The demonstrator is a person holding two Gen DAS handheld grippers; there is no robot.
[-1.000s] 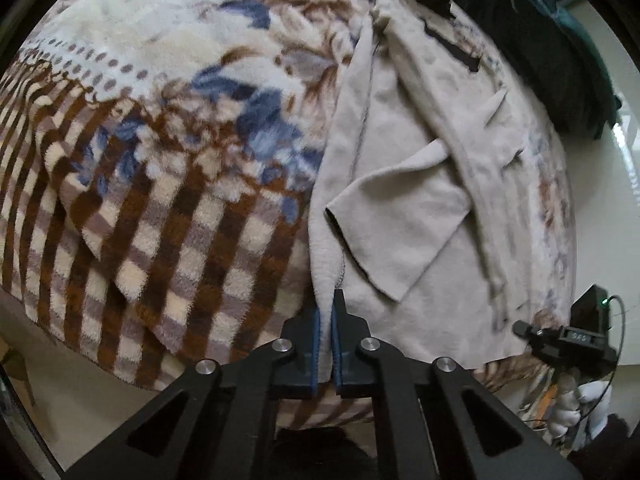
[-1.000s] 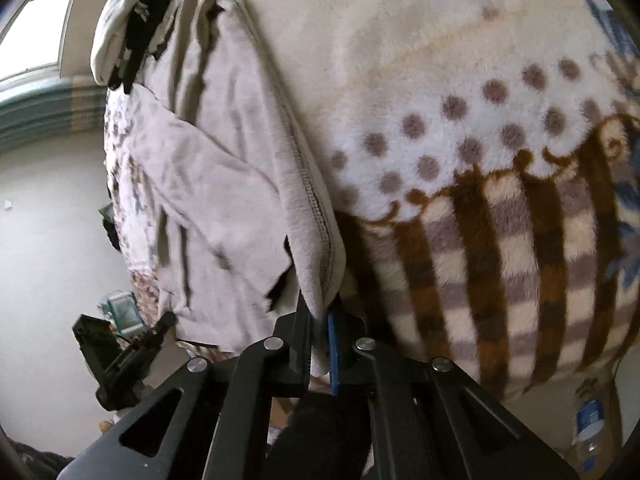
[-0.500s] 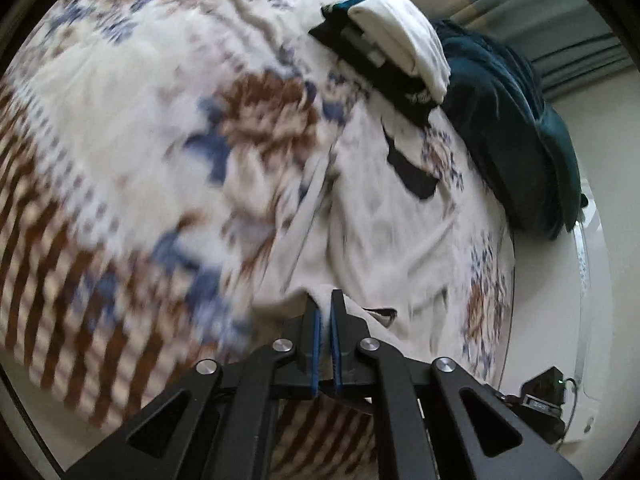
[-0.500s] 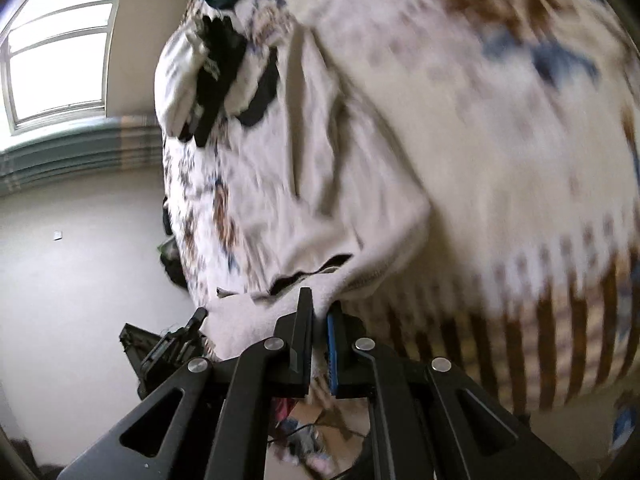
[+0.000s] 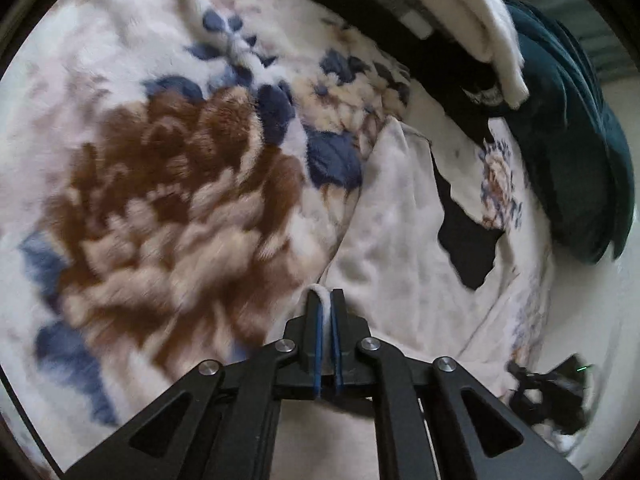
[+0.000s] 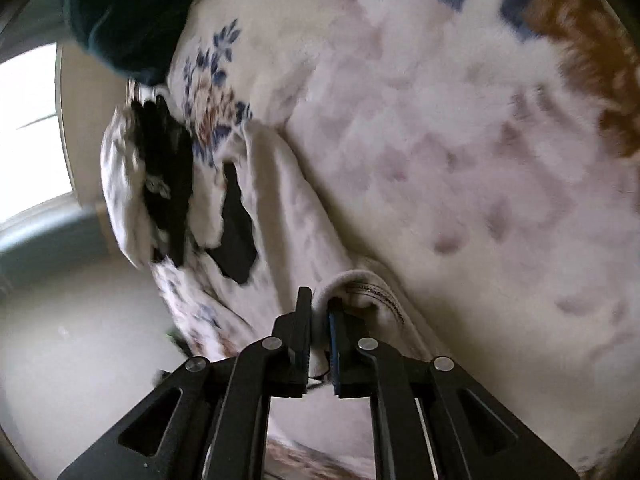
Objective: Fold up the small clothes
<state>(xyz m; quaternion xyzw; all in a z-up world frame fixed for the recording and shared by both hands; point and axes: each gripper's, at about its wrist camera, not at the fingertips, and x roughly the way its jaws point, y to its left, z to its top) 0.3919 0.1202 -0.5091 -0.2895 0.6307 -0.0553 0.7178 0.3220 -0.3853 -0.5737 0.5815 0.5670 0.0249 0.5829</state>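
Bed is covered by a floral blanket (image 5: 168,208); at its far end sits a teal heap (image 5: 576,152) and next to it a stack (image 5: 440,12) of a white piece on dark ones, which I read as already folded, can't confirm. The beige garment (image 5: 400,248) lies on the blanket, running from the stack side toward both claws, dark lining or opening showing at its far part. Left claw (image 5: 326,320) is closed tight on a thin edge of it; the cloth loops over the tips between the blue pads. Right claw (image 6: 319,320) is also clamped, on a thicker rolled hem with visible stitching, jaws a bit further apart because of the bulk. Both held corners are off the blanket and over the garment body. Judgement: first lengthwise fold in progress, hem going toward the far end. Left to do: lay the edge down, release, smooth, probably one more fold, then move it to the stack. Frames are motion-blurred, so alignment of the edges can't be judged.
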